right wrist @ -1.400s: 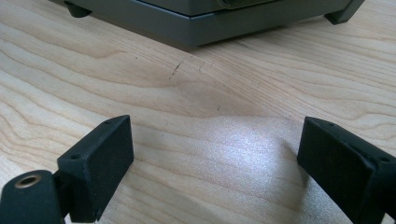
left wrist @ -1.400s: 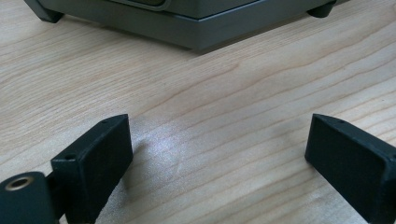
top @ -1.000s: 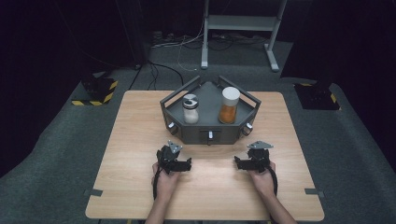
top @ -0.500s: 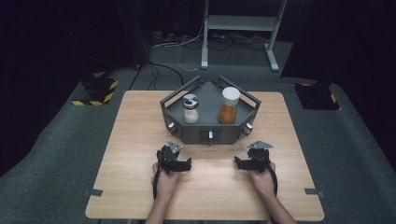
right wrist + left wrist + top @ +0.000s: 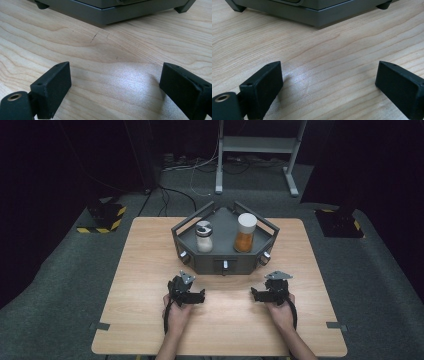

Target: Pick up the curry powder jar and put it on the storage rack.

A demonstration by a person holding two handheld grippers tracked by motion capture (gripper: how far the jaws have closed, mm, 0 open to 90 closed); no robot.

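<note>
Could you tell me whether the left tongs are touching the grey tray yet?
Apart. The left gripper view shows bare wood between the open left tongs and the grey tray; the high view shows the same gap.

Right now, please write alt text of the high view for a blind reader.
Two hand-held black grippers, left and right, rest open on a light wooden table before a grey angular tray holding a small clear shaker and a taller orange-filled jar.

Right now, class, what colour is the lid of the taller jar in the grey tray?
White lid, clearest in the high view.

Black-and-yellow striped blocks on grey carpet; metal stand behind
</note>
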